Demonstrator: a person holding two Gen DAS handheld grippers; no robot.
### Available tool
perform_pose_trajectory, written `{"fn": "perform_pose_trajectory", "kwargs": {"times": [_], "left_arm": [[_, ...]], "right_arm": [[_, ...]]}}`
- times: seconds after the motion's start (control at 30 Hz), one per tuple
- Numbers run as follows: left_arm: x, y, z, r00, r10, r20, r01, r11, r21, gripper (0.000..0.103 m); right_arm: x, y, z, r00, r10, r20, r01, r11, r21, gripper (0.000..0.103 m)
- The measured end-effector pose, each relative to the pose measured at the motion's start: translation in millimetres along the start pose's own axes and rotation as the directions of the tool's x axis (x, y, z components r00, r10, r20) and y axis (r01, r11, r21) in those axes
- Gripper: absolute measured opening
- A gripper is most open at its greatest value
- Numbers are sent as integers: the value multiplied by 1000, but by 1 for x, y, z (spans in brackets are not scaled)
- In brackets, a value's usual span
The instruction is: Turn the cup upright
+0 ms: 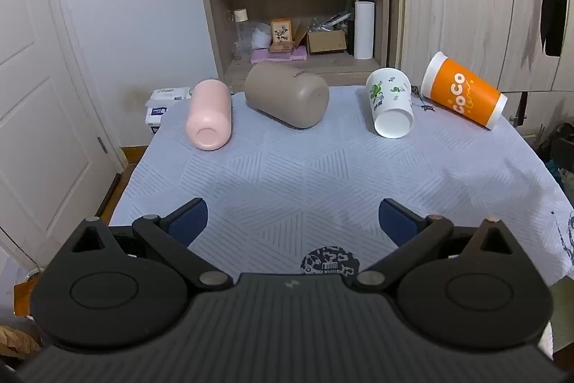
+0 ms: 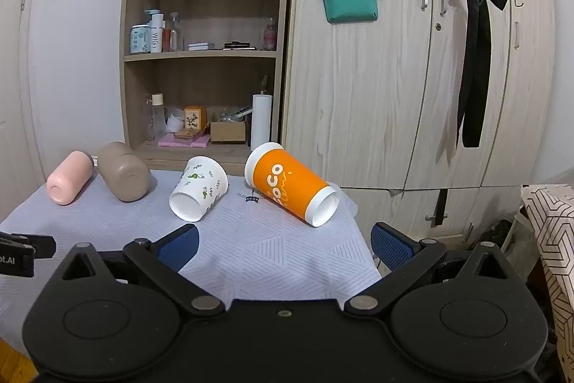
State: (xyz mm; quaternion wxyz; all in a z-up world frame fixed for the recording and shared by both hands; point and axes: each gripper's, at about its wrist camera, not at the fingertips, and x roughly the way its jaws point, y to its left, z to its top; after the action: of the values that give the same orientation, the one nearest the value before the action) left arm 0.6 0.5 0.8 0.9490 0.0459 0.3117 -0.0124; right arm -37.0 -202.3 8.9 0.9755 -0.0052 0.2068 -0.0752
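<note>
Several cups lie on their sides in a row at the far side of the table: a pink cup [image 1: 210, 115] [image 2: 68, 182], a taupe cup [image 1: 288, 96] [image 2: 123, 171], a white cup with green leaves [image 1: 391, 103] [image 2: 199, 189] and an orange "CoCo" cup [image 1: 462, 94] [image 2: 290, 189]. Their bases point toward me. My left gripper [image 1: 292, 223] is open and empty above the near middle of the table. My right gripper [image 2: 285, 244] is open and empty above the table's near right corner, in front of the orange cup.
The table carries a pale blue patterned cloth [image 1: 323, 174] [image 2: 269, 250]. A wooden shelf unit [image 1: 294, 6] [image 2: 204, 60] with bottles and boxes stands behind it, wardrobes [image 2: 412, 96] to the right, a white door [image 1: 32, 78] on the left. The left gripper's body [image 2: 18, 255] shows at the left edge.
</note>
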Motion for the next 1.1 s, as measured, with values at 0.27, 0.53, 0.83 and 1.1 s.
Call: {"fn": "perform_pose_trajectory", "kwargs": {"times": [0.27,0.53,0.83,1.1], "left_arm": [[2,7,-2,1000,5,-13,-6,999,-40,103],[0,3,1,999,38,30,-38,999,-17,103],[-1,11,0,997,25,70,-21,998,-56,103],[-2,14,-2,997,42,69,-39,998,-45,103]], "right_arm": [[-2,3,0,1000,2,-9,-2,1000,2,103],[4,3,-3,1000,-1,-23,1,1000,-1,103],[7,3,-3,1000,-4,-29,4,1000,5,103],[7,2,-3,1000,-4,-27,4,1000,6,103]]}}
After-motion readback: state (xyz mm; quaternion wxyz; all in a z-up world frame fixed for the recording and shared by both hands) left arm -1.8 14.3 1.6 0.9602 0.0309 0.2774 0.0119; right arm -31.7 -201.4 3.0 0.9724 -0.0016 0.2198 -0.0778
